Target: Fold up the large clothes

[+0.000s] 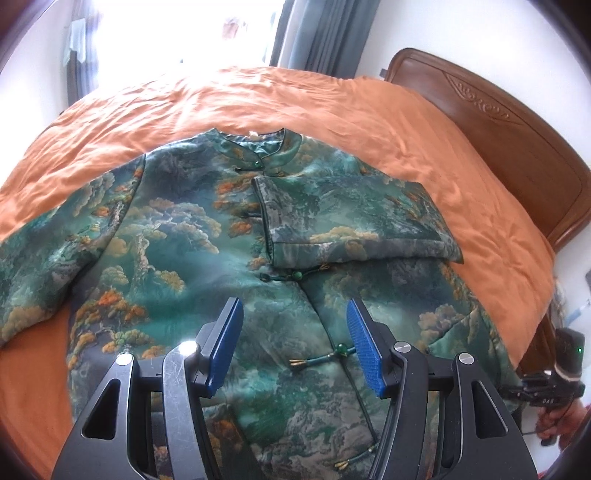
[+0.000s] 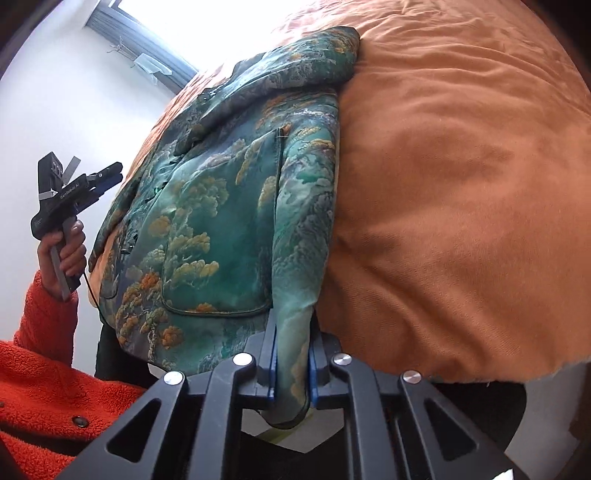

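Note:
A large green padded jacket [image 1: 192, 236] with a mountain-and-tree print lies front up on an orange bed cover [image 1: 295, 99]. Its right sleeve [image 1: 351, 221] is folded across the chest; the left sleeve [image 1: 44, 240] lies spread out. My left gripper [image 1: 294, 314] is open and empty, hovering above the jacket's lower front near a green toggle button [image 1: 341, 348]. My right gripper [image 2: 291, 332] is shut on the jacket's bottom right hem corner [image 2: 295, 325] at the bed's edge. The left gripper also shows in the right wrist view [image 2: 107, 177], held off the bed.
A carved wooden headboard [image 1: 491, 122] stands at the right. Grey curtains [image 1: 325, 33] and a bright window are behind the bed. The person's red fleece sleeve [image 2: 40, 369] is at the lower left of the right wrist view.

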`<state>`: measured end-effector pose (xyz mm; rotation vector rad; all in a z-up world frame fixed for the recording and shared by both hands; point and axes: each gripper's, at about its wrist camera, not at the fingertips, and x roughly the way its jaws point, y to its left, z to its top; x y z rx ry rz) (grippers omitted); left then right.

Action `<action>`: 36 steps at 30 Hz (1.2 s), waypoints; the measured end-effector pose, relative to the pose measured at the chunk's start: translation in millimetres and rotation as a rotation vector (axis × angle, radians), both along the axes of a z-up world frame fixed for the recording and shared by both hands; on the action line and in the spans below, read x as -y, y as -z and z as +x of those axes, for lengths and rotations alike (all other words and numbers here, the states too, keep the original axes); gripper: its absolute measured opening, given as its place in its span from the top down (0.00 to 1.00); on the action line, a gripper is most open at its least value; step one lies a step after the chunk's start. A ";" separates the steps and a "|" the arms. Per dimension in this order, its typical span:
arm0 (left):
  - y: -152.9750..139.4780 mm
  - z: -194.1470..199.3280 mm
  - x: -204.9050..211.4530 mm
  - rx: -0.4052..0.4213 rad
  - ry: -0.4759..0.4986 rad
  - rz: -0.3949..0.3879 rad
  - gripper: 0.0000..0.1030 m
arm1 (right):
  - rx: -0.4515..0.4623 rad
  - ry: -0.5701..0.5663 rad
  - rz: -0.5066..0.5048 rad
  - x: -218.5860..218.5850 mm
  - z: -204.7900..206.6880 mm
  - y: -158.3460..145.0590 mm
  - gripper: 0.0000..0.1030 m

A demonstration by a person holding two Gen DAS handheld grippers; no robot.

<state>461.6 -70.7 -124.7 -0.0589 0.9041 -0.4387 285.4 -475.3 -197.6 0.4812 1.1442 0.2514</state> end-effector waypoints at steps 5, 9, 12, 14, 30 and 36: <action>0.4 -6.4 -8.6 0.004 0.005 -0.006 0.40 | 0.021 -0.042 -0.024 -15.4 -8.7 -7.0 0.89; 4.0 -13.3 -10.3 -0.019 0.006 -0.003 0.37 | 0.031 0.019 -0.124 -1.6 -0.7 -2.0 0.78; 3.3 -25.6 -12.3 -0.014 0.024 0.003 0.32 | 0.042 0.052 -0.177 8.3 3.9 0.8 0.71; 2.0 -37.1 -13.9 0.004 0.033 0.023 0.30 | 0.041 0.063 -0.175 14.8 5.8 0.1 0.71; -18.6 -100.9 -33.1 0.185 -0.040 0.169 0.05 | 0.284 0.144 -0.495 -48.1 -18.0 -95.0 0.20; -11.4 -104.6 -55.0 0.151 -0.146 0.138 0.05 | 0.462 0.054 -0.575 -128.6 -10.0 -118.4 0.18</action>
